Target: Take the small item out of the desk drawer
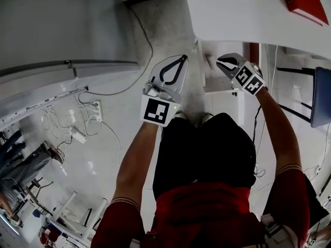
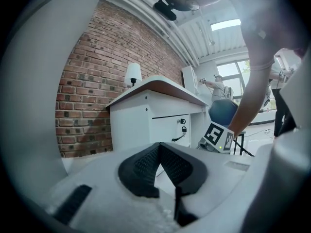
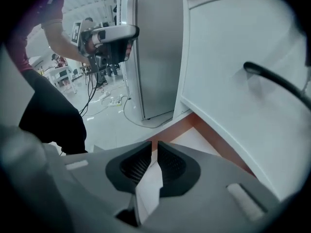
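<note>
A white desk (image 2: 146, 115) stands ahead, its drawer front (image 2: 167, 127) carrying a black handle (image 2: 181, 138) and a small lock. The drawer looks closed, and no small item shows in any view. My left gripper (image 1: 181, 60) hangs over the floor left of the desk, shut with nothing in it; its tips (image 2: 158, 147) meet. My right gripper (image 1: 223, 62) is close under the desk's edge. Its jaws (image 3: 151, 147) stand a narrow gap apart with nothing between them, beside the white panel and black handle (image 3: 272, 79).
A tall grey cabinet (image 3: 155, 57) stands left of the desk. Cables and a power strip (image 1: 77, 133) lie on the floor at the left. A red flat thing (image 1: 305, 1) lies on the desktop (image 1: 243, 14). A blue chair (image 1: 321, 97) is at the right, a brick wall (image 2: 87, 96) behind.
</note>
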`<act>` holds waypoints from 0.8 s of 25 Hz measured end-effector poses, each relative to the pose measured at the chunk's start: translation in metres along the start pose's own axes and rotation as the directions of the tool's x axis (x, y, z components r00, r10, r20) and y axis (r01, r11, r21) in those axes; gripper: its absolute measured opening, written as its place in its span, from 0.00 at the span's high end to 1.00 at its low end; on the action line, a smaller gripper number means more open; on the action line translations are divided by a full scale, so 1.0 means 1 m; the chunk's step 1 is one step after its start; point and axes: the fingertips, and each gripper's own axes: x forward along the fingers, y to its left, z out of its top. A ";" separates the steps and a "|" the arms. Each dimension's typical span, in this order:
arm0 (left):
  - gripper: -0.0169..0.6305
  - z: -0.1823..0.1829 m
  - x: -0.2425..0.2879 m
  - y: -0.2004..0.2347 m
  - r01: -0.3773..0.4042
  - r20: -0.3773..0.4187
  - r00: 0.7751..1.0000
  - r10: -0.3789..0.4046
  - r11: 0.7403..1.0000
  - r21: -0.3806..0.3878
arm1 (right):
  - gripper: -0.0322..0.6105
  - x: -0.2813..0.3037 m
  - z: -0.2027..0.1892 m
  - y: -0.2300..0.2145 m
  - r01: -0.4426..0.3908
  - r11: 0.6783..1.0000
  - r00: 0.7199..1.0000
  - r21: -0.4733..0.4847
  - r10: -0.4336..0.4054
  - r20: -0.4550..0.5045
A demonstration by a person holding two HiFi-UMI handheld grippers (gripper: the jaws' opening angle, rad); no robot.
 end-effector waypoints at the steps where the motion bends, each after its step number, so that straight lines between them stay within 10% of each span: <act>1: 0.97 -0.002 0.002 0.001 0.000 0.002 1.000 0.000 1.000 0.001 | 0.86 0.005 -0.005 -0.002 -0.008 1.000 1.000 -0.003 0.008 -0.020; 20: 0.97 -0.056 0.005 0.018 0.011 -0.045 0.999 -0.011 1.000 0.006 | 0.67 0.101 -0.073 -0.019 -0.032 0.996 0.968 0.083 0.051 -0.244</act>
